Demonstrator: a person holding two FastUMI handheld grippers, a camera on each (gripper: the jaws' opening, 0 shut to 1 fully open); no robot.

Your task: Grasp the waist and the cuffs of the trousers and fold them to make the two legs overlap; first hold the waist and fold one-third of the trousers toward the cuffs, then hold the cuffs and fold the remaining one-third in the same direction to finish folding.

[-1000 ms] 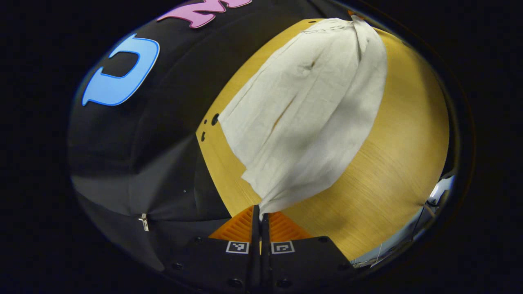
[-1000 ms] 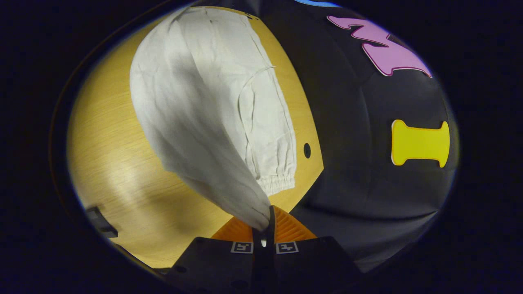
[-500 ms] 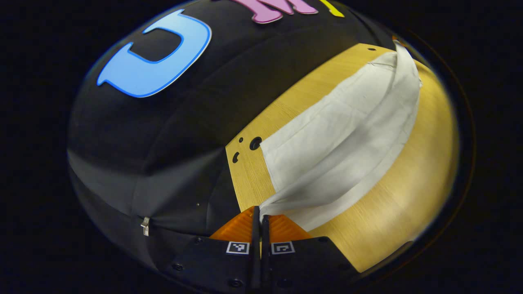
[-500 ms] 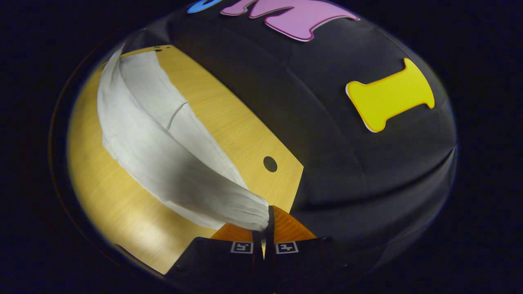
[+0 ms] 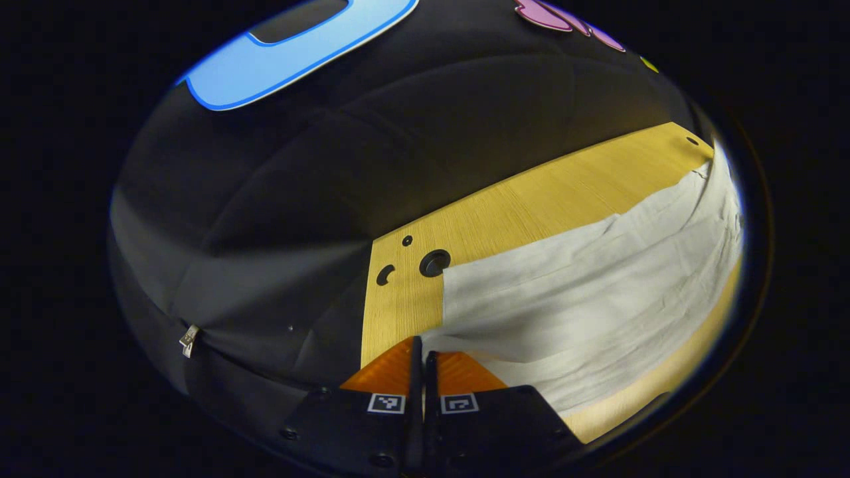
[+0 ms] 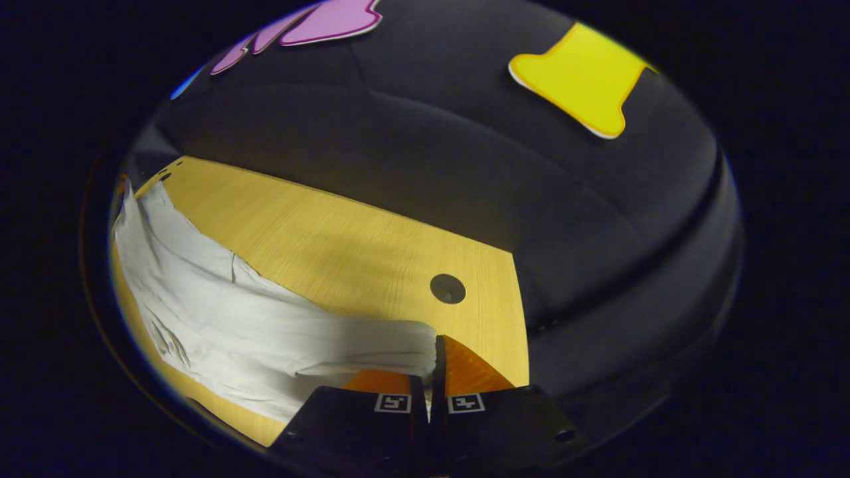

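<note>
Trousers lie along the wooden table, stretching toward three o'clock from my left gripper. I see both it and my right gripper pinched tight on cloth.

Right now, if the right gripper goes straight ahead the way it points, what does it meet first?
Probably bare table near its round hole, then the booth wall. The right gripper holds the trousers.

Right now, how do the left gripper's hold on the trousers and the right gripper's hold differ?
The left gripper pinches a flat edge of the trousers; the right gripper holds a bunched, rolled end. Cloth runs off rightward from the left gripper, leftward from the right gripper. Both are shut on the cloth, low over the wooden table.
</note>
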